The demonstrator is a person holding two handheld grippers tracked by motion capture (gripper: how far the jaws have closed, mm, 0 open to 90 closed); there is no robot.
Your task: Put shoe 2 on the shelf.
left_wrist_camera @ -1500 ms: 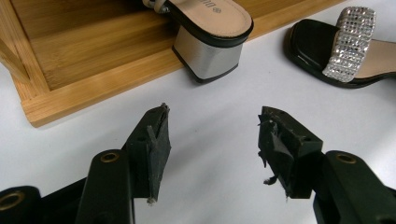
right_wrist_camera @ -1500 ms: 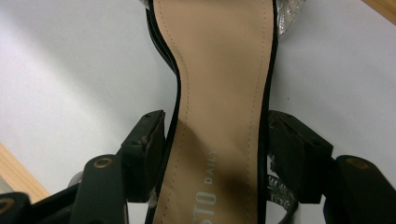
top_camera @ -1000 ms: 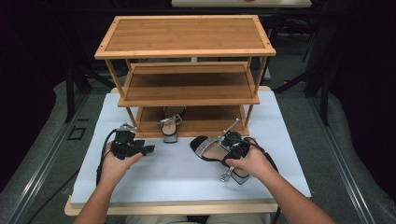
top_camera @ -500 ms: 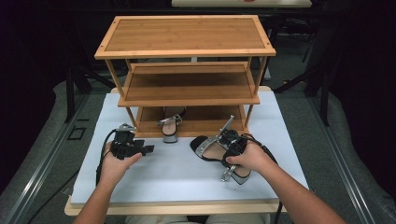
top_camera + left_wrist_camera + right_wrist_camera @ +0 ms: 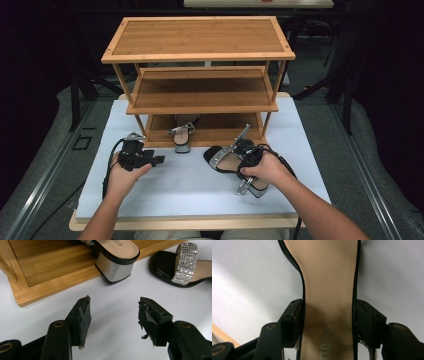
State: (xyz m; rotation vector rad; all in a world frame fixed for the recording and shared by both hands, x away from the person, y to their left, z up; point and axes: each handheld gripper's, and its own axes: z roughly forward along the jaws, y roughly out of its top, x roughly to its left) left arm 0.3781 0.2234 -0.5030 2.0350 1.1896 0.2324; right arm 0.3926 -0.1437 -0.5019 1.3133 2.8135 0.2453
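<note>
Your right gripper [image 5: 243,159] clamps the sandal [image 5: 235,162] at its narrow waist; the sandal lies on the white table [image 5: 190,185] before the shoe rack [image 5: 200,95]. Your left gripper [image 5: 159,160] hovers spread wide, empty, near the second sandal [image 5: 182,132] on the bottom shelf.

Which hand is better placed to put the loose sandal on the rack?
Right. Its tongs already straddle the sandal, one jaw at each edge of the sole. The left tongs hang open over bare table, holding nothing, nearer the sandal already on the rack.
</note>
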